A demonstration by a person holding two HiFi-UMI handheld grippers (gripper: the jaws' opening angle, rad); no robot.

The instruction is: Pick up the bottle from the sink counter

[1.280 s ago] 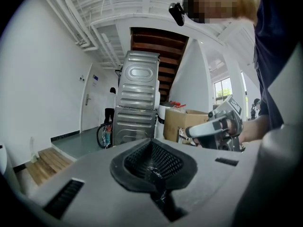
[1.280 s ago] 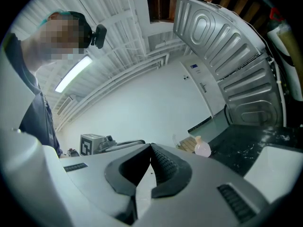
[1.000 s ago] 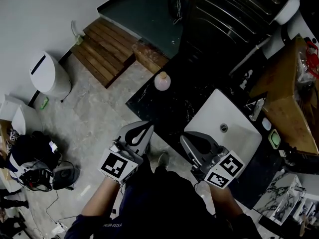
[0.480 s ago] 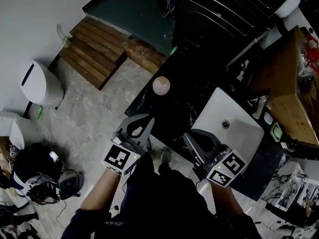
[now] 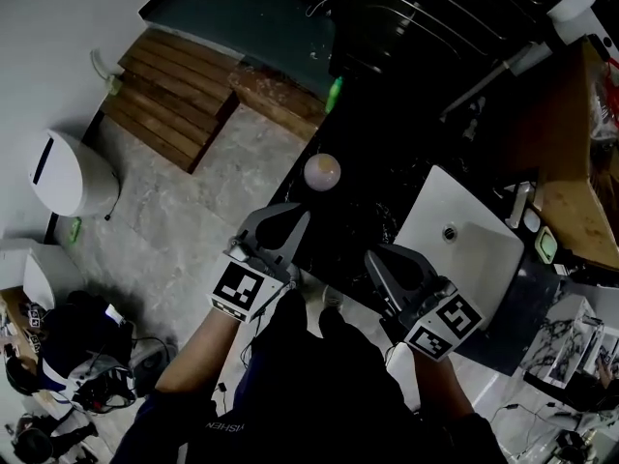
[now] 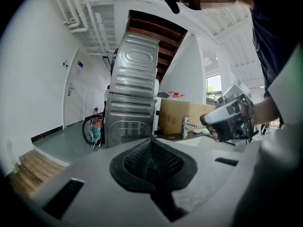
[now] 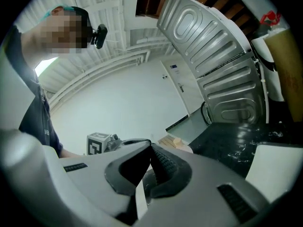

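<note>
The bottle (image 5: 322, 171), seen from above as a pale pink round top, stands on the black sink counter (image 5: 363, 196) near its left edge. My left gripper (image 5: 298, 217) is shut and empty; its tips hover at the counter's front edge, a short way in front of the bottle. My right gripper (image 5: 373, 257) is also shut on nothing, in front of the white sink (image 5: 474, 259). In the left gripper view the pads (image 6: 151, 142) meet with nothing between them. The right gripper view shows its jaws (image 7: 151, 147) closed, and the bottle is not clearly seen there.
A green bottle (image 5: 335, 93) stands at the counter's far end. The faucet (image 5: 522, 204) is at the sink's right. A wooden platform (image 5: 174, 95) and a white bin (image 5: 63, 174) are on the floor to the left. A stacked metal appliance (image 6: 132, 103) rises behind the counter.
The head view has swung, so the counter and bottle now sit a little lower and to the right in the picture. Both grippers have edged towards the counter and stay shut.
</note>
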